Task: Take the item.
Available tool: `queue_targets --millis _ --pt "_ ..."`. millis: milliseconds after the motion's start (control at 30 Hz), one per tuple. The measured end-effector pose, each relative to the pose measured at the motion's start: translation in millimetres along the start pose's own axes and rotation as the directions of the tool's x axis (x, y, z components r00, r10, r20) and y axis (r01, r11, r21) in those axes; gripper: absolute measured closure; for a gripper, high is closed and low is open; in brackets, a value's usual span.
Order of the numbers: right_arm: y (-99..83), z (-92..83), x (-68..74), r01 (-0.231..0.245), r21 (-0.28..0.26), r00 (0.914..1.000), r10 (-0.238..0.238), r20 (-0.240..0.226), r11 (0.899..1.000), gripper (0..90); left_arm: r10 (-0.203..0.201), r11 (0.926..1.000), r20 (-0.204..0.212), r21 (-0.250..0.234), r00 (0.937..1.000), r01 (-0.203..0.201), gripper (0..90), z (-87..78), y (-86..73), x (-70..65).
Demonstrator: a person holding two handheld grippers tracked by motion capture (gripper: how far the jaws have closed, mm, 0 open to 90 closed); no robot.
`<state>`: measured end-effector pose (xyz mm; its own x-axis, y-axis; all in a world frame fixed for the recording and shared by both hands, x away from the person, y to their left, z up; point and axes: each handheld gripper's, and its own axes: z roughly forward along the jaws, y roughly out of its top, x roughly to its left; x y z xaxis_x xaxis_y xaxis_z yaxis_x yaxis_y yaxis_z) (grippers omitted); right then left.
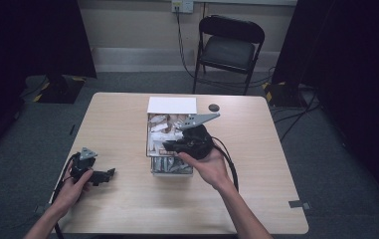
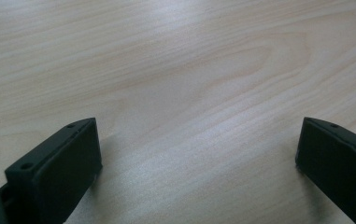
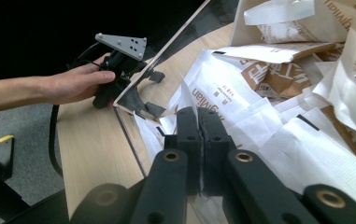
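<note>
A clear plastic box [image 1: 153,160] stands mid-table, packed with white and brown paper sachets [image 1: 160,127] [image 3: 278,74]. A person's right hand holds my right gripper [image 1: 169,146] low over the box. In the right gripper view its jaws [image 3: 198,121] are pressed together, and the thin corner of a white printed sachet [image 3: 222,93] stands up from between them. My left gripper [image 1: 108,174] lies on the table at the front left in the person's left hand. Its jaws are spread wide over bare wood [image 2: 194,163]. It also appears beyond the box wall [image 3: 153,92].
A white flat lid or card [image 1: 172,105] lies against the box's far side, with a small black round object [image 1: 214,107] to its right. The wooden table [image 1: 256,164] has free room right and left of the box. A black folding chair [image 1: 229,47] stands behind it.
</note>
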<state>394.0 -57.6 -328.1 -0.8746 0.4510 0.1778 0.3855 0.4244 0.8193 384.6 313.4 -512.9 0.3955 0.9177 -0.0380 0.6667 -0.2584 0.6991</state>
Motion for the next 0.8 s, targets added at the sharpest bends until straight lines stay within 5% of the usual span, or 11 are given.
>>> queue_targets --millis 800 --pt "3.7 -25.9 -4.2 -0.014 -0.114 0.9998 0.016 0.014 0.993 90.0 -0.001 1.0 0.001 0.001 1.0 0.001 0.0 -0.2 -0.1 -0.1"
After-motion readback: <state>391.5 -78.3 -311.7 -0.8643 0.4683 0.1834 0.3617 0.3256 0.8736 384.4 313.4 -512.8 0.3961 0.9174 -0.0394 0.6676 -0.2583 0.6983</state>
